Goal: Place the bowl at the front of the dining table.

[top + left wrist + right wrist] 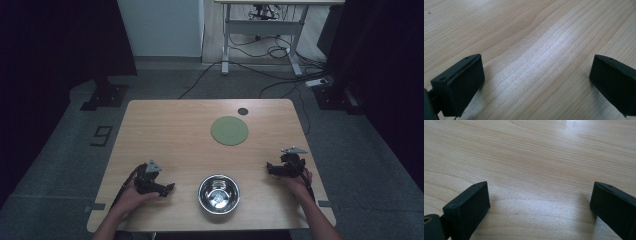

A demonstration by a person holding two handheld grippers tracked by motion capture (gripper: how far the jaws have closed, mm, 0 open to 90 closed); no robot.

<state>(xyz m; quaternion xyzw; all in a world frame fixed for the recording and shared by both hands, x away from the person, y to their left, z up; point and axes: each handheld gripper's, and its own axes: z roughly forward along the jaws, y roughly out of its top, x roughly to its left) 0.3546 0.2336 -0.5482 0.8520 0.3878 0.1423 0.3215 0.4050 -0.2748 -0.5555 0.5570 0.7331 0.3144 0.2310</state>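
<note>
Both grippers are resting low on the table (165,130) with jaws spread wide and nothing between them, the left gripper (170,187) sitting just left of the bowl (219,194) and the right gripper (270,167) sitting farther off to the bowl's right. The bowl is standing upright at the near edge between them, so the left hand is looking nearer to it. The green plate (229,130) is lying well beyond the bowl, slightly rightward.

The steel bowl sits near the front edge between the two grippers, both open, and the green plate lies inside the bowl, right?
Not quite. The green plate lies flat on the table, farther back and apart from the steel bowl, as the high view shows. The rest holds: the bowl is between the left gripper and right gripper, both open.
</note>
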